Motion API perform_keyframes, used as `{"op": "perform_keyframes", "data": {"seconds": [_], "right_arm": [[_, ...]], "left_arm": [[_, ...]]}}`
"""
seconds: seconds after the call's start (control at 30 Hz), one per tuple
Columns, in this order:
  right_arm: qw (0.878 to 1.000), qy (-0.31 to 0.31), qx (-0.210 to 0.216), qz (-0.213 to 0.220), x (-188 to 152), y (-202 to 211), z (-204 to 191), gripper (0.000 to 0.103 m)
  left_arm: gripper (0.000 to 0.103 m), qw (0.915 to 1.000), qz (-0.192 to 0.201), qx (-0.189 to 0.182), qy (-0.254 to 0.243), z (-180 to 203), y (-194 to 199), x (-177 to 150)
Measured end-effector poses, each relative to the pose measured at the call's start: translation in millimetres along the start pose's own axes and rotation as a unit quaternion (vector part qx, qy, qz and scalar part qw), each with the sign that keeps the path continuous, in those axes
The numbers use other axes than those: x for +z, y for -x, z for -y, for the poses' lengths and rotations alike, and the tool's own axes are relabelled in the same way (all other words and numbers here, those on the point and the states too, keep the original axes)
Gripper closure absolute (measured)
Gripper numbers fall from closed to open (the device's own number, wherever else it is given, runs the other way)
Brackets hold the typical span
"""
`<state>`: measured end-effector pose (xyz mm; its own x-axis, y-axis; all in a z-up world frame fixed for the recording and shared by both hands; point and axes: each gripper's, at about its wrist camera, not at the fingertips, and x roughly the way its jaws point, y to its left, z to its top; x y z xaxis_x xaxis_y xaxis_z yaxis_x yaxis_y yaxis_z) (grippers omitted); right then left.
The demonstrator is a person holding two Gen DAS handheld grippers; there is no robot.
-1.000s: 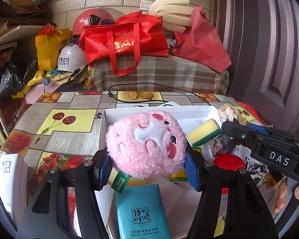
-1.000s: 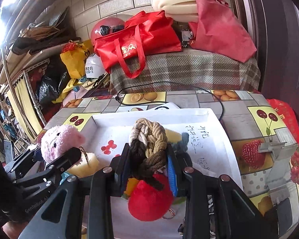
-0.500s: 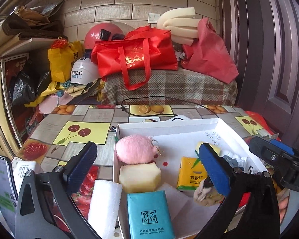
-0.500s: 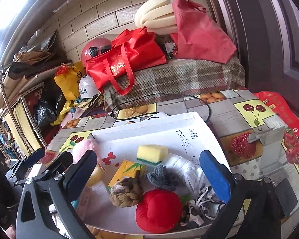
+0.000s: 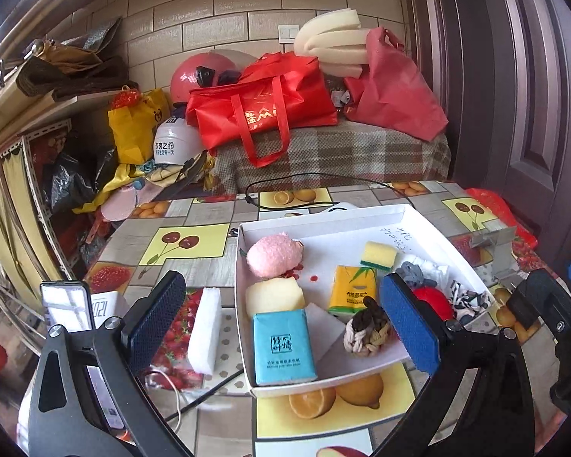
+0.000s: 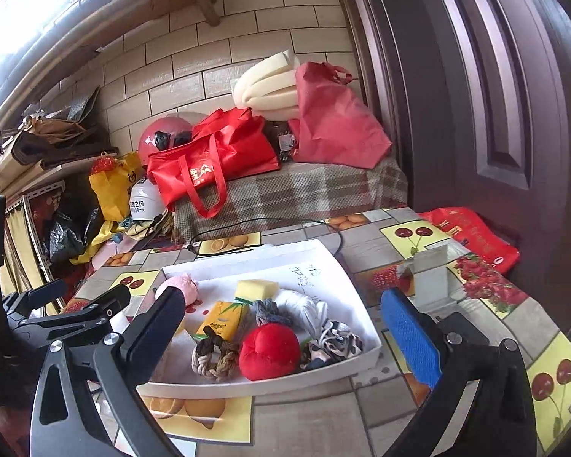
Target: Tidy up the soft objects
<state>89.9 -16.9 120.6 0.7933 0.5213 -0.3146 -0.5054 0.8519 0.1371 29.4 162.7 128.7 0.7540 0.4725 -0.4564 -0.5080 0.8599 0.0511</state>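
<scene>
Soft toys fill the white tray [image 5: 430,224] — left gripper [image 5: 281,320] and right gripper [image 6: 285,327] both spread wide, holding nothing.

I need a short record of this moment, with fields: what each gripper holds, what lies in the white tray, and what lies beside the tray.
left gripper: open, holds nothing
right gripper: open, holds nothing
container: white tray on the fruit-print tablecloth
in tray, left side: pink plush toy, pale foam block, blue tissue pack
in tray, middle: yellow sponge, orange tissue pack, rope knot
in tray, right side: red plush ball
outside tray: white sponge, left of it
</scene>
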Motion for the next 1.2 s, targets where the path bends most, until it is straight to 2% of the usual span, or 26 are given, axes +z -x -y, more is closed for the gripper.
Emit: {"op": "perform_keyframes", "data": {"seconds": [0.17,0.27,0.47,0.6,0.7,0.93,1.03,1.2], "right_arm": [[1.0,0.01,-0.012,0.012,-4,36,8,0.0],[0.999,0.011,-0.035,0.009,-8,53,14,0.0],[0.999,-0.023,-0.024,0.014,-20,90,37,0.0],[0.999,-0.032,-0.023,0.019,-26,113,45,0.0],[0.998,-0.032,-0.026,0.045,-28,134,47,0.0],[0.997,-0.038,-0.028,0.057,-36,161,55,0.0],[0.997,-0.03,-0.045,0.05,-45,159,57,0.0],[0.997,-0.04,-0.061,0.011,-56,148,68,0.0]], "left_arm": [[0.0,0.9997,0.009,0.016,-0.012,13,45,-13],[0.0,0.9998,0.009,0.007,-0.014,16,69,-24],[0.0,0.9997,0.018,0.015,-0.005,14,112,-50],[0.0,0.999,0.019,0.041,-0.002,16,130,-69],[0.0,0.9983,0.025,0.051,-0.01,20,139,-77],[0.0,0.9999,0.009,-0.001,-0.013,34,156,-88],[0.0,0.9999,-0.002,-0.007,-0.012,37,155,-93],[0.0,0.9997,-0.023,0.004,-0.008,34,143,-102]]}}
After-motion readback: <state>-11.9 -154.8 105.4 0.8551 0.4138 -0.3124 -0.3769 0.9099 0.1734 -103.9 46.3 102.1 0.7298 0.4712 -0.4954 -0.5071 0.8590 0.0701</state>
